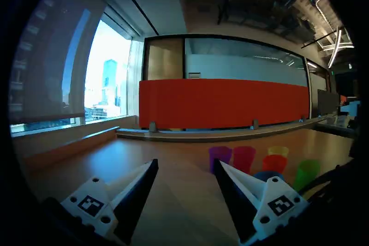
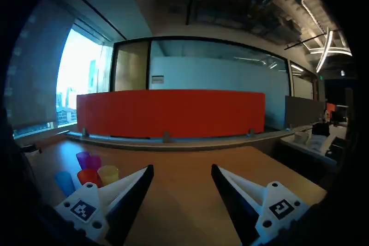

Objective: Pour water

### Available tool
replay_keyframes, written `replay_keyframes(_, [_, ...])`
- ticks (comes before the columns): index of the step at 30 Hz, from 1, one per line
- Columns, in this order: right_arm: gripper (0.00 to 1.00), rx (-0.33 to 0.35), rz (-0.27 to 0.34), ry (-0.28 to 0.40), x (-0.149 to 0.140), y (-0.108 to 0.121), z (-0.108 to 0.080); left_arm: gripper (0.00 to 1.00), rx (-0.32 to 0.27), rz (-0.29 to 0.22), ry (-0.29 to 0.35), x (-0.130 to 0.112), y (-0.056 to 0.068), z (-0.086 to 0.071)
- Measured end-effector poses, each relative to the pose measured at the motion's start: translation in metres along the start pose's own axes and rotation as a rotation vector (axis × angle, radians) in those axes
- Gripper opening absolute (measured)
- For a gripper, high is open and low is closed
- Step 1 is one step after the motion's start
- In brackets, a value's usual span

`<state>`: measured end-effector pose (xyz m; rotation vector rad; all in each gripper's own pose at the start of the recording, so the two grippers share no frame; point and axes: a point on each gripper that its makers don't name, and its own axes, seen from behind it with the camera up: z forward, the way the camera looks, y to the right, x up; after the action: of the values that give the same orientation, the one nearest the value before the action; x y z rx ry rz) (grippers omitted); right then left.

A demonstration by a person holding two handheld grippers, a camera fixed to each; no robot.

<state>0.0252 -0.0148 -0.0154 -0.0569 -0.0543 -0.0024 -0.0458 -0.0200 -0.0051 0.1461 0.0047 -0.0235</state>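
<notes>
1. Six plastic cups stand in a close group on the wooden table (image 1: 180, 153), on the near side of the red partition (image 1: 221, 103). In the left gripper view they are the purple cup (image 1: 220, 155), pink cup (image 1: 243, 157), yellow cup (image 1: 278, 150), orange cup (image 1: 275, 163), green cup (image 1: 307, 172) and blue cup (image 1: 270, 174).
2. In that view the group sits below the partition's right half. The blue cup is partly hidden behind one finger.
3. In the right gripper view the purple cup (image 2: 82, 158), pink cup (image 2: 95, 162), yellow cup (image 2: 108, 174), orange cup (image 2: 87, 177) and blue cup (image 2: 64, 183) lie below the partition's (image 2: 170, 112) left end.
4. Whether any cup holds water cannot be told.
5. The left gripper (image 1: 185, 163) points toward the partition. Its fingers are spread apart and hold nothing.
6. The right gripper (image 2: 182, 167) also faces the partition, its fingers likewise apart over bare table (image 2: 184, 209).
7. Each finger carries a square black-and-white marker (image 1: 90, 204).
8. A glass wall (image 1: 244, 61) rises behind the partition.
9. A bright window (image 1: 106, 84) lies beyond the partition's left end.
</notes>
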Motion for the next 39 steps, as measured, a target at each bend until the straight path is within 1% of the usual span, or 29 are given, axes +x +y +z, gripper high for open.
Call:
replay_keyframes(5, [0.97,-0.007,-0.003,0.001,0.001,0.002,-0.001,0.87,0.009,-0.012,-0.003,-0.006,-0.006,-0.003])
replay_keyframes(8, [0.97,-0.005,-0.007,0.005,0.003,0.001,-0.003,0.87,0.008,-0.015,-0.006,-0.008,-0.007,-0.004])
replay_keyframes(14, [0.97,0.002,-0.008,0.007,0.005,-0.002,-0.004,0.87,0.006,-0.004,-0.007,-0.014,-0.005,-0.004])
replay_keyframes(36, [0.97,0.020,-0.005,0.019,0.012,-0.008,-0.009,0.87,0.008,0.003,-0.002,-0.014,-0.006,-0.005])
replay_keyframes(38, [0.97,0.025,-0.003,0.022,0.012,-0.009,-0.009,0.87,0.008,0.004,-0.003,-0.014,-0.005,-0.005])
replay_keyframes(39, [0.97,0.027,-0.001,0.026,0.012,-0.009,-0.009,0.89,0.008,0.004,-0.003,-0.013,-0.005,-0.005])
